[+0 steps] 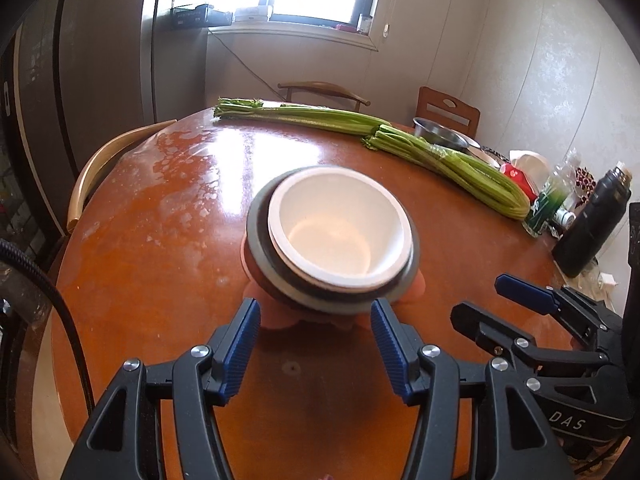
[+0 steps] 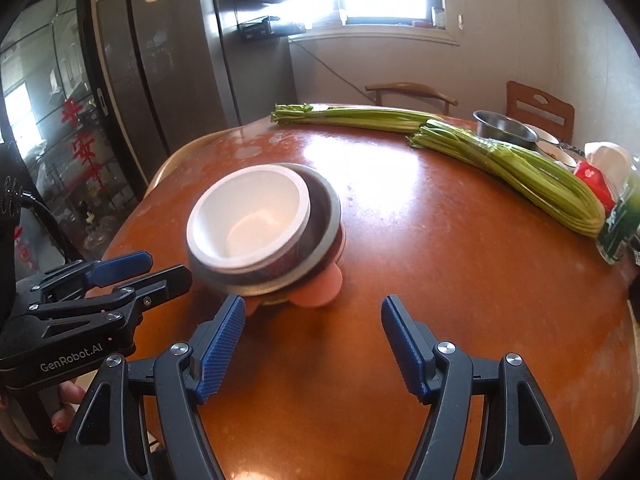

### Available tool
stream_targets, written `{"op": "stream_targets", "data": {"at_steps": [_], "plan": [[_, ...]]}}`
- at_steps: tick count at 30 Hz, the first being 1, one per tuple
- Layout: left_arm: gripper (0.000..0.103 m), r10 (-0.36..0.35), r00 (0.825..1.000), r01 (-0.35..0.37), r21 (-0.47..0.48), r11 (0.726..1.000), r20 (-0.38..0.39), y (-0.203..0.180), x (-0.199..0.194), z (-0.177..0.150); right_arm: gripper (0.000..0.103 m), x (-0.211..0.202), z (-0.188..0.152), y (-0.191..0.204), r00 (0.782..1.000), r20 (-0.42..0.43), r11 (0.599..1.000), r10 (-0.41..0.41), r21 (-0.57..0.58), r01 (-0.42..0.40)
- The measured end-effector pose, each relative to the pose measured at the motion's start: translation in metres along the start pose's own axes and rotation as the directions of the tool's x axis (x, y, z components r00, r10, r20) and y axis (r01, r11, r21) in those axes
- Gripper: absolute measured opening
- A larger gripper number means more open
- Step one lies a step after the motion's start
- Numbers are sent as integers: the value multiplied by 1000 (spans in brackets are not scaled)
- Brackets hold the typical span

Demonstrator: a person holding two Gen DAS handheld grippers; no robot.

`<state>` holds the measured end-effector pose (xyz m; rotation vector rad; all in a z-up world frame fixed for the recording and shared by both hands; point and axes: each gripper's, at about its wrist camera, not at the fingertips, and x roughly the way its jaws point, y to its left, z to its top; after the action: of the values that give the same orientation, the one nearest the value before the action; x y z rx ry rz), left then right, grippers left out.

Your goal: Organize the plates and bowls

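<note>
We see a white bowl (image 1: 336,228) nested inside a grey-rimmed bowl (image 1: 256,248), and both sit on a pink plate (image 1: 276,320) whose edge peeks out beneath them, near the middle of the round brown table (image 1: 160,280). The white bowl sits off-centre in the grey one, leaving a crescent of the grey rim showing.

Our left gripper (image 1: 316,344) hovers just on the near side of the stack, its blue fingers (image 1: 240,348) spread apart and holding nothing. Our right gripper (image 2: 314,350) is likewise empty, fingers (image 2: 404,350) wide apart, with the stack to its far left; its left finger is just beside the plate's edge, though we cannot tell if it touches. Each gripper shows in the other's view beside the stack.

Along the far side lie two bunches of celery (image 2: 512,168). At the far right stand a steel bowl (image 2: 504,128), a green bottle (image 2: 620,224), and a dark flask (image 1: 592,220).
</note>
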<state>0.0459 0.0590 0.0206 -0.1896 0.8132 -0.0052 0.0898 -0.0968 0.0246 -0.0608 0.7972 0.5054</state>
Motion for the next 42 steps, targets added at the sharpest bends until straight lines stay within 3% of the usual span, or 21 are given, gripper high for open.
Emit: {"op": "stream_targets", "data": {"at_steps": [18,42], "plan": [[59,45,999,-46,65,997,31,-31,-28,-49,72,-41,-60,-3,998,50,999,-34,4,34],[59,61,997,-64,79,995,42,-37,-32,-62,73,-47,-74,1,998,46,999,-37,-14,38]]}}
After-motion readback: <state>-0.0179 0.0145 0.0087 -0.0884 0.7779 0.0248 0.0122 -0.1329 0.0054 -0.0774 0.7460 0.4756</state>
